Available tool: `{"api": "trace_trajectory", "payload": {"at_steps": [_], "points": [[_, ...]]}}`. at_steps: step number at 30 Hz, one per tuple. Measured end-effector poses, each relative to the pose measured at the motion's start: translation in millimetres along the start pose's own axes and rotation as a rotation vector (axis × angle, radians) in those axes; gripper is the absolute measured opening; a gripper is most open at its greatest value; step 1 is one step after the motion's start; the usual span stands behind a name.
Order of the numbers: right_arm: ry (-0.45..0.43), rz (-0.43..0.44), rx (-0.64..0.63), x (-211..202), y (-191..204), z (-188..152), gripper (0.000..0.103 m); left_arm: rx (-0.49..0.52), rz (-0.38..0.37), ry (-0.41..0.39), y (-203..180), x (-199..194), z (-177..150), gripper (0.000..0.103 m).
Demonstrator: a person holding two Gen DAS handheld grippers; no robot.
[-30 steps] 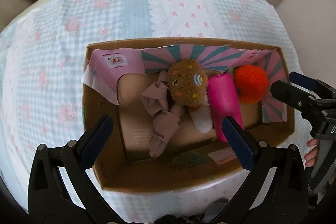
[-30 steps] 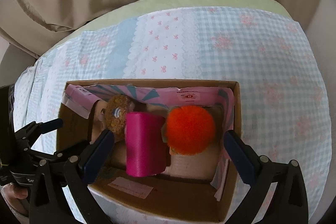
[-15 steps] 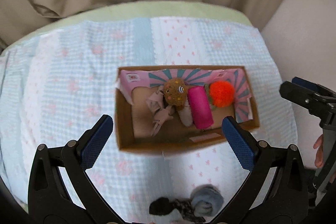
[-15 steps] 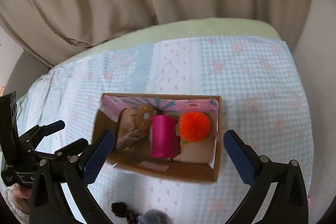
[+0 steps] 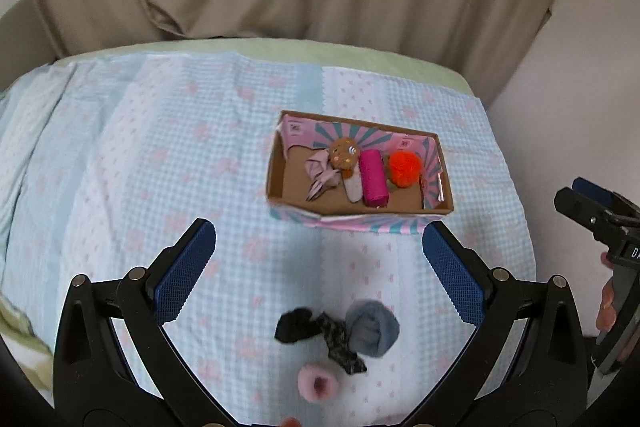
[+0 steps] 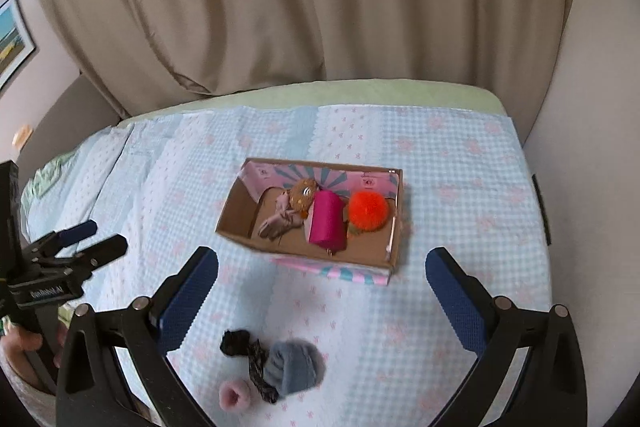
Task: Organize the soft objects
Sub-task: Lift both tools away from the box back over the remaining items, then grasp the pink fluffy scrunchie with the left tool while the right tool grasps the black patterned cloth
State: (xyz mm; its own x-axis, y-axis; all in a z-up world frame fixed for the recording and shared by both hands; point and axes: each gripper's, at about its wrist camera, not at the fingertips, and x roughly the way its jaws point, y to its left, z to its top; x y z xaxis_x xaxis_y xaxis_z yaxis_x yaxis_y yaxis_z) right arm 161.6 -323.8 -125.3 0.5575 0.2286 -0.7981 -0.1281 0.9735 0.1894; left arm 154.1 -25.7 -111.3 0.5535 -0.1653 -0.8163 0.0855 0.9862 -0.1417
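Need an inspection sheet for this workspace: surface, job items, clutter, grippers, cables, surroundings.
Surface: bed with a blue-and-pink checked cover, green sheet edge beyond it.
Job items in box: cardboard box holds an orange pom-pom, a magenta roll, a brown plush and pale pink fabric.
Job items outside box: grey rolled sock, dark patterned fabric and a pink fuzzy roll, lying close together on the cover in front of the box.
Clutter: nothing seen.
Grippers: left gripper and right gripper both open, empty, above the cover.
Cables: nothing seen.
Surroundings: beige curtain behind the bed; framed picture on the left wall.
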Motion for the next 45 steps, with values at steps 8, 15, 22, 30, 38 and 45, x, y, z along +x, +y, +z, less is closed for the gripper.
{"api": "trace_trajectory", "payload": {"at_steps": [8, 15, 22, 30, 38, 45], "points": [[-0.021, 0.044, 0.018, -39.8, 12.3, -45.9, 0.103, -0.042, 0.026, -0.055, 13.6, -53.5, -46.0, 0.103], [-0.005, 0.065, 0.052, -44.7, 23.3, -91.0, 0.103, 0.028, 0.009, -0.026, 14.3, -61.7, -97.8, 0.103], [0.038, 0.033, 0.079, -26.6, 47.3, -138.2, 0.103, 0.14, -0.09, 0.077, 13.4, -26.6, -154.9, 0.103], [0.122, 0.005, 0.15, 22.6, 72.5, -194.2, 0.103, 0.288, -0.2, 0.161, 19.5, 28.8, -207.5, 0.103], [0.213, 0.038, 0.22, 102.6, 79.2, -240.5, 0.091, 0.397, -0.266, 0.225, 26.1, 98.3, -265.1, 0.102], [0.259, 0.052, 0.234, 163.6, 77.8, -268.1, 0.08, 0.425, -0.311, 0.263, 26.8, 152.5, -298.7, 0.088]]}}
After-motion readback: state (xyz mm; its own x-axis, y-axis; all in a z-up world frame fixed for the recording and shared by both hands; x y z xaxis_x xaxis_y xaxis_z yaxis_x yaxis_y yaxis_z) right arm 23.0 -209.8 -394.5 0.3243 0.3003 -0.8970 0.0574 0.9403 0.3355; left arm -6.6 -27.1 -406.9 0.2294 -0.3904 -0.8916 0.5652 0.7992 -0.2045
